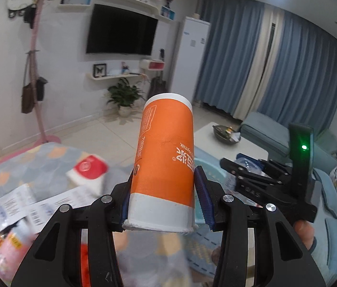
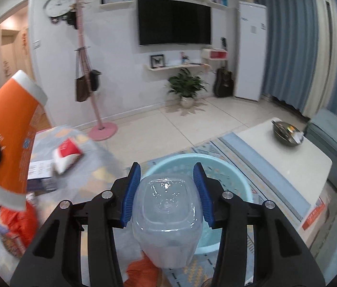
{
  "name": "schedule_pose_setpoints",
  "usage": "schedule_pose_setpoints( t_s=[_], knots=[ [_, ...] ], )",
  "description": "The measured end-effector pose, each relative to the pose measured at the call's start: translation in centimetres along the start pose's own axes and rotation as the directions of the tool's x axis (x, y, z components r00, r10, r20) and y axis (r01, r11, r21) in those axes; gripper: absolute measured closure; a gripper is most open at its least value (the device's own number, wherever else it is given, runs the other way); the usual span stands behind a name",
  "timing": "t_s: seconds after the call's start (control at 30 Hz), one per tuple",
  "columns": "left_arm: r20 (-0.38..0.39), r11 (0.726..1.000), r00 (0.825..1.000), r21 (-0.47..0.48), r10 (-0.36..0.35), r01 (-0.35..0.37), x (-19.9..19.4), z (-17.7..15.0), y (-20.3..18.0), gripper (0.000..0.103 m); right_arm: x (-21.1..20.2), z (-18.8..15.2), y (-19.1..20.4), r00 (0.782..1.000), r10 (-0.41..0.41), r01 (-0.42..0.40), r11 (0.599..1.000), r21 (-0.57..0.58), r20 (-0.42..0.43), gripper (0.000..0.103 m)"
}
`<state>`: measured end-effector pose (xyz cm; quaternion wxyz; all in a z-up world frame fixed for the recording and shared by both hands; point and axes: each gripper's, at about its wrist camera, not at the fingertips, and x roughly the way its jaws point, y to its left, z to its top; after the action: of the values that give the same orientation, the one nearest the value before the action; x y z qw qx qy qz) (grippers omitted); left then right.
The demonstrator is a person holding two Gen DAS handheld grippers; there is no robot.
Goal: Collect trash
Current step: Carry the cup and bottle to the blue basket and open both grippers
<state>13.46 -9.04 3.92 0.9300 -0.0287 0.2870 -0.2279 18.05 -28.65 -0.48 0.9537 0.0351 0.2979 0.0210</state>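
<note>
Nearest the left wrist camera, the left gripper (image 1: pixel 162 197) has its blue-padded fingers (image 1: pixel 203 196) clamped on the lower part of an orange cylindrical paper cup with white bands (image 1: pixel 165 165), held nearly upright with its rim-side end toward the camera and printed text upside down. Below it lies a surface covered in a grey patterned cloth (image 1: pixel 37 160); on that cloth, toward its far edge, sits a red-and-white tissue pack (image 1: pixel 88 171), and printed paper leaflets (image 1: pixel 20 205) lie nearer the left edge, blurred. Nearest the right wrist camera, the right gripper (image 2: pixel 167 191) has its fingers (image 2: pixel 130 195) pressed against both sides of a clear, squarish plastic container (image 2: pixel 167 217), held with its base facing away from the lens. Just beyond the container, a light blue round plastic basin (image 2: pixel 225 169) stands on a patterned floor rug (image 2: pixel 247 165), beside the cloth-covered surface. In the same view the orange cup appears at the left edge (image 2: pixel 6 129), tilted. A white low table (image 2: pixel 276 153) to the right carries a dark metal bowl (image 2: pixel 286 132). A wall television (image 2: pixel 174 21), potted plant (image 2: pixel 187 86) and pink coat stand (image 2: pixel 89 71) are in the background.
</note>
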Motion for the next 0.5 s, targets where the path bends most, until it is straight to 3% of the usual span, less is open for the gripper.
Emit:
schedule_pose_setpoints(
  t_s=[0.23,0.5],
  knots=[
    [-0.087,1.000,0.996,-0.019,-0.016,0.014,7.8,0.3,-2.2,0.059,4.5,-1.1,-4.1,0.995,-0.095,0.098,0.992,0.084,-0.037,0.061],
    [-0.209,0.998,0.978,-0.070,-0.020,0.005,16.0,-1.4,-2.8,0.058,8.2,-5.6,-6.2,0.986,-0.167,0.166,0.978,0.126,-0.005,0.061]
  ],
)
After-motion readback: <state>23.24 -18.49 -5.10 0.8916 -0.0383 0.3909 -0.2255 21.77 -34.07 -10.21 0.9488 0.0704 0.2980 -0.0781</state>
